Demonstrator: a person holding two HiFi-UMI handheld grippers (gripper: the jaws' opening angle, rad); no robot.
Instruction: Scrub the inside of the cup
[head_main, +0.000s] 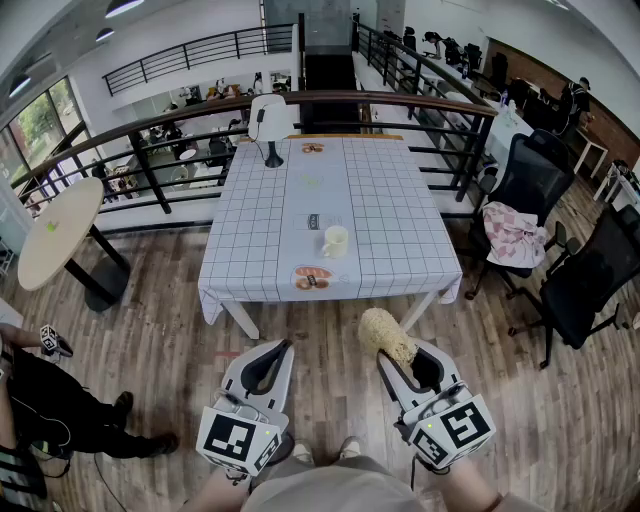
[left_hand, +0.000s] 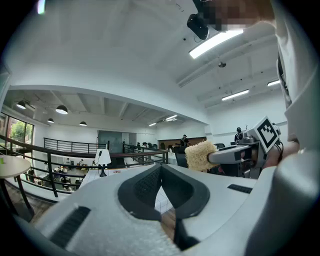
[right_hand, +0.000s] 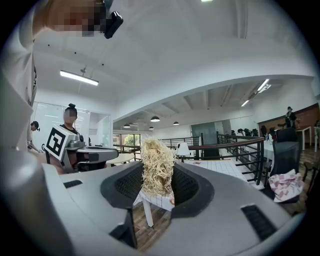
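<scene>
A pale cup (head_main: 335, 240) stands on the checked table (head_main: 260, 250), near its front middle, far from both grippers. My right gripper (head_main: 394, 352) is held low in front of me, shut on a straw-coloured fibre scrubber (head_main: 385, 336) that sticks out past its jaws; the same scrubber (right_hand: 157, 166) fills the gap between the jaws in the right gripper view. My left gripper (head_main: 272, 362) hangs beside it on the left, shut with nothing in it; its jaws meet in the left gripper view (left_hand: 161, 189). The scrubber (left_hand: 200, 155) shows there too.
On the table stand a white lamp (head_main: 270, 122), a small dark item (head_main: 314, 221) and two printed coasters (head_main: 311, 279). Black office chairs (head_main: 530, 190) with a pink cloth (head_main: 512, 233) stand right of the table. A round table (head_main: 58, 232) and a person (head_main: 40, 400) are at left.
</scene>
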